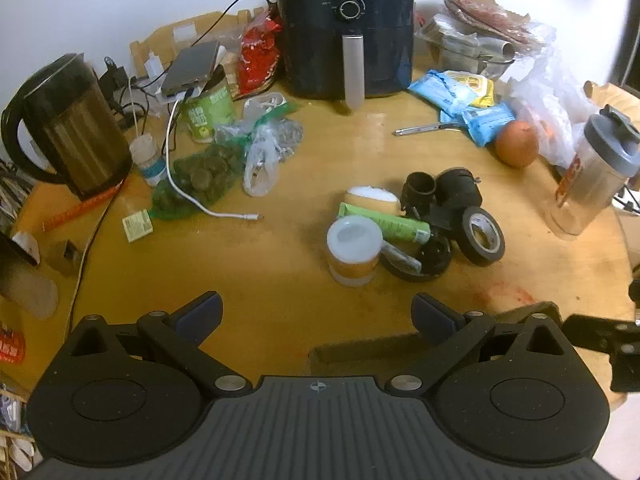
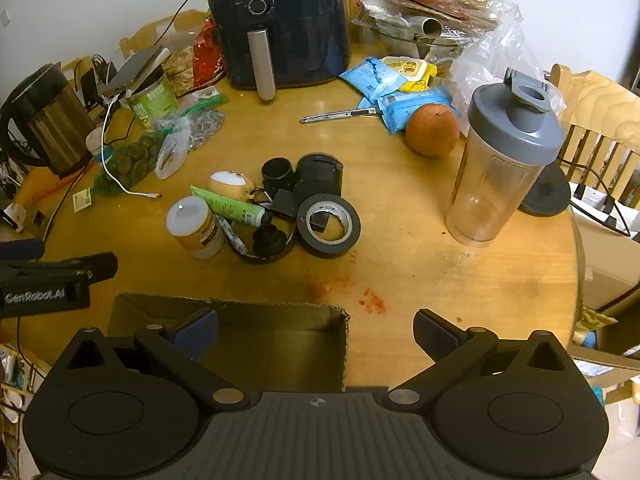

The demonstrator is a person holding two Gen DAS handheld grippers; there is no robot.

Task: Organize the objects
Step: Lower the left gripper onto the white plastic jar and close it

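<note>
While both grippers hang over the round wooden table (image 1: 280, 272), the left gripper (image 1: 318, 318) and right gripper (image 2: 316, 330) have their jaws spread wide with nothing in them. A little pile sits mid-table: white-lidded jar (image 2: 194, 226), green tube (image 2: 230, 206), black tape roll (image 2: 329, 225). A cardboard box (image 2: 280, 344) sits near the right gripper.

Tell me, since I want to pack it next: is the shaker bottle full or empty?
Empty. The shaker bottle stands upright with its grey lid on, and its clear wall shows nothing inside.
</note>
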